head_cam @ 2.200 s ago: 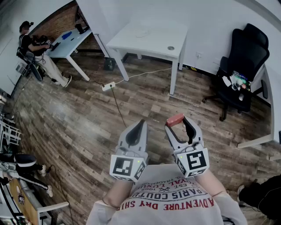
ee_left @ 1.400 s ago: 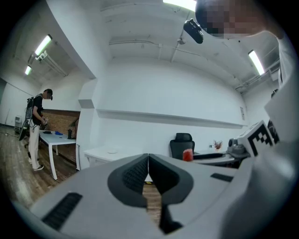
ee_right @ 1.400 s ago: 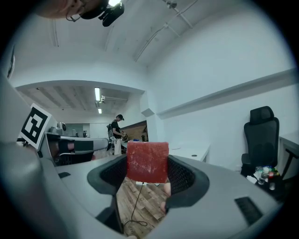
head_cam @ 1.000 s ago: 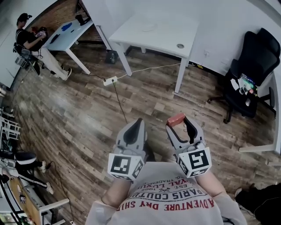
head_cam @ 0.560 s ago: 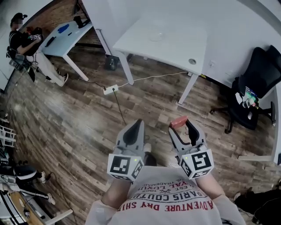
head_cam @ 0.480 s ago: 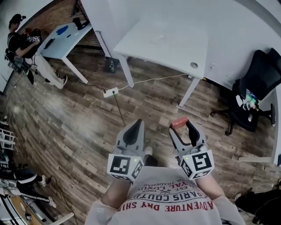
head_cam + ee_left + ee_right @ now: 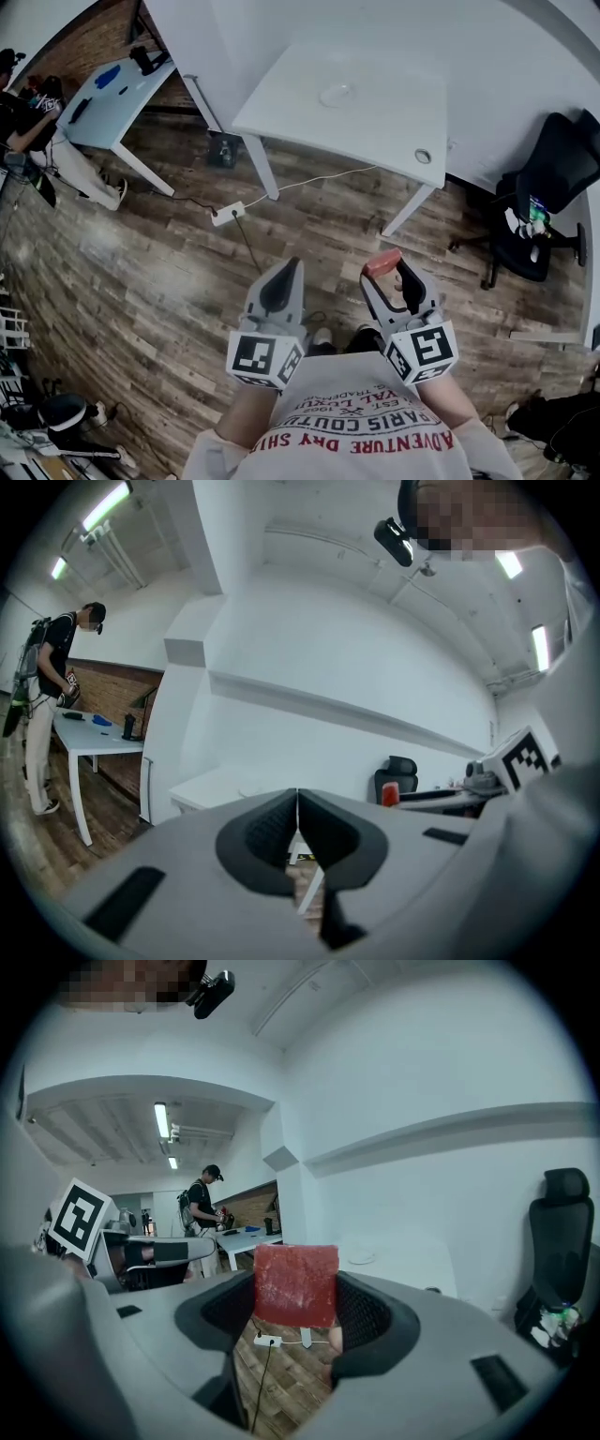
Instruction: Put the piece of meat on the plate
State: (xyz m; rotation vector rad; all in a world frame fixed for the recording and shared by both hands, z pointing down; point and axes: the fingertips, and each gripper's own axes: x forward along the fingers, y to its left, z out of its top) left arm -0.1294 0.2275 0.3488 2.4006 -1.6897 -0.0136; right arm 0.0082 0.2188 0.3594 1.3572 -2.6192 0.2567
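A red, square piece of meat [image 7: 295, 1285] sits clamped between the tips of my right gripper [image 7: 386, 265]; in the head view the meat [image 7: 382, 263] shows above the wooden floor. My left gripper [image 7: 280, 278] is held beside it to the left, shut with nothing in it, its jaws meeting in the left gripper view [image 7: 297, 810]. A white plate [image 7: 336, 94] lies on the white table [image 7: 375, 122] ahead, well beyond both grippers. In the right gripper view the plate [image 7: 360, 1257] shows faintly behind the meat.
A black office chair [image 7: 548, 187] stands at the right. A power strip [image 7: 227, 214] and its cables lie on the wooden floor in front of the table. A second table [image 7: 103, 94] with a person beside it is far left. My white shirt fills the bottom edge.
The table with the plate has come nearer and more central in the head view. Both grippers keep their pose, the right still gripping the meat.
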